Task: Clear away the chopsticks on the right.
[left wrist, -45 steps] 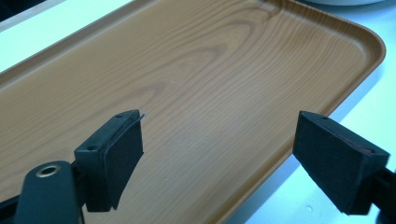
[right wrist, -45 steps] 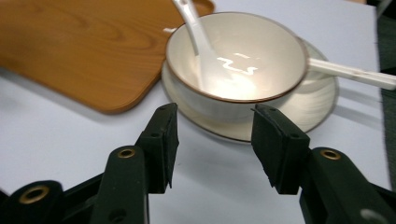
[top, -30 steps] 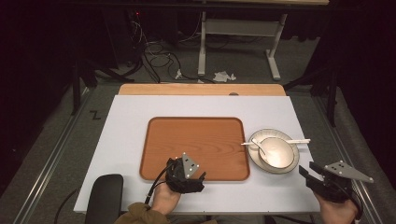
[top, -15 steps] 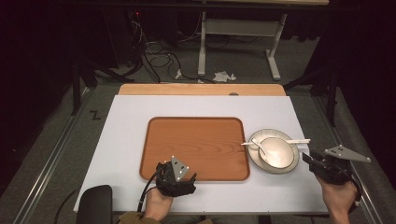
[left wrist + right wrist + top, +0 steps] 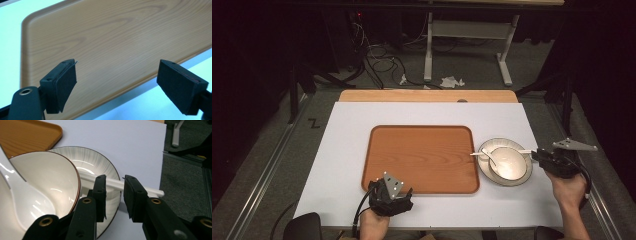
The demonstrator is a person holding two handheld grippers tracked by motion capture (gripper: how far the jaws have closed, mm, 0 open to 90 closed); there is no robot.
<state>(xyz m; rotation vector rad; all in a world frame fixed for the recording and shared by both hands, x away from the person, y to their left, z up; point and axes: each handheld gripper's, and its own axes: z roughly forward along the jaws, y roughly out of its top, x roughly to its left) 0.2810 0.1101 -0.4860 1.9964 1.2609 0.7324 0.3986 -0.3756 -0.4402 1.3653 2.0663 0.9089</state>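
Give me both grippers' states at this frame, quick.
Left gripper: open, empty, jaws wide apart over the tray's near edge.
Right gripper: narrowly open, jaws astride a white stick on the plate, not gripping it.

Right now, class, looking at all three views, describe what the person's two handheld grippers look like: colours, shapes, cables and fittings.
Both grippers are black. The left gripper carries a grey three-cornered plate and trails a black cable; its rectangular pads look matte and foam-like. The right gripper has a similar grey plate and brass-coloured rivets on its jaw arms. The forearms show no sleeves.
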